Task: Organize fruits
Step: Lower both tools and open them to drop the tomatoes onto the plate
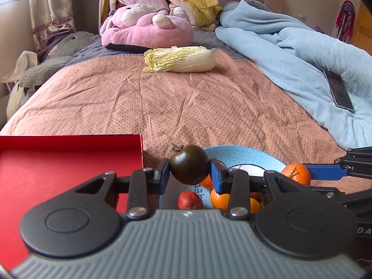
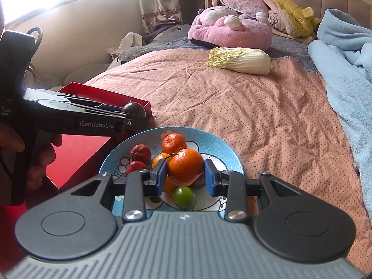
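Observation:
My left gripper (image 1: pixel 189 171) is shut on a dark tomato (image 1: pixel 189 164) with a green stem, held above the gap between the red box (image 1: pixel 58 160) and the blue plate (image 1: pixel 244 154). In the right wrist view the same tomato (image 2: pixel 133 108) shows at the red box's (image 2: pixel 104 97) near corner. My right gripper (image 2: pixel 185 177) is shut on an orange tangerine (image 2: pixel 185 166), just over the blue plate (image 2: pixel 220 151). On the plate lie more tangerines (image 2: pixel 174 142), two red fruits (image 2: pixel 140 152) and a green tomato (image 2: pixel 184 198).
A napa cabbage (image 1: pixel 180 59) lies farther back on the pink dotted bedspread (image 1: pixel 186 107). A blue blanket (image 1: pixel 302 53) with a phone (image 1: pixel 339 90) on it fills the right side. Pink plush cushions (image 1: pixel 148 26) sit at the headboard. A hand (image 2: pixel 34 160) holds the left tool.

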`<state>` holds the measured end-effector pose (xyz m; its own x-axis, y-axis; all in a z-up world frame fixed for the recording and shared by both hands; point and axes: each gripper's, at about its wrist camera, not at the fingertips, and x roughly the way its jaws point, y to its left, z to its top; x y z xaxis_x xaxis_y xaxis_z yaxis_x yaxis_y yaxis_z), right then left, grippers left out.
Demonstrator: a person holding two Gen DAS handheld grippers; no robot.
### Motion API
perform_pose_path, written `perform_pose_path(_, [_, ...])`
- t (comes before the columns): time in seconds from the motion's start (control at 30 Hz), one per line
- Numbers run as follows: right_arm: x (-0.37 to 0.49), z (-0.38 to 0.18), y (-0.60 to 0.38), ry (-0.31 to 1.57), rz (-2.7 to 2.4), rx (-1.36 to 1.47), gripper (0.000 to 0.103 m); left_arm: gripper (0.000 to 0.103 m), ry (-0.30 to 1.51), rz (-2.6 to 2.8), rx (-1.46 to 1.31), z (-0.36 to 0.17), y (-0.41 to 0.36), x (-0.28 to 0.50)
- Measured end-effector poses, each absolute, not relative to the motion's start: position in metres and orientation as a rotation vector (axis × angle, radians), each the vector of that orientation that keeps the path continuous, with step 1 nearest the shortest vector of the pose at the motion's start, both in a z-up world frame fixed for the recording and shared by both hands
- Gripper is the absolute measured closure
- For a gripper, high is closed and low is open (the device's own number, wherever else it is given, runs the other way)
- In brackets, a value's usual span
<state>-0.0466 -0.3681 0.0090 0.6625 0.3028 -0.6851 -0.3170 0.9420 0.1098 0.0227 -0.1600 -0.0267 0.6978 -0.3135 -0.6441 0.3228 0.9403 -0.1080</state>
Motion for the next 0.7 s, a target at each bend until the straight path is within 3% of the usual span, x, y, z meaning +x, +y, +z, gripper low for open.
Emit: perform_pose_path(0.7, [-0.0472,0.0069,-0.3701,0.770,0.346,-0.014,0.063,0.063,0.716,-0.368,0.021,-0.0270,-0.1625,0.0215])
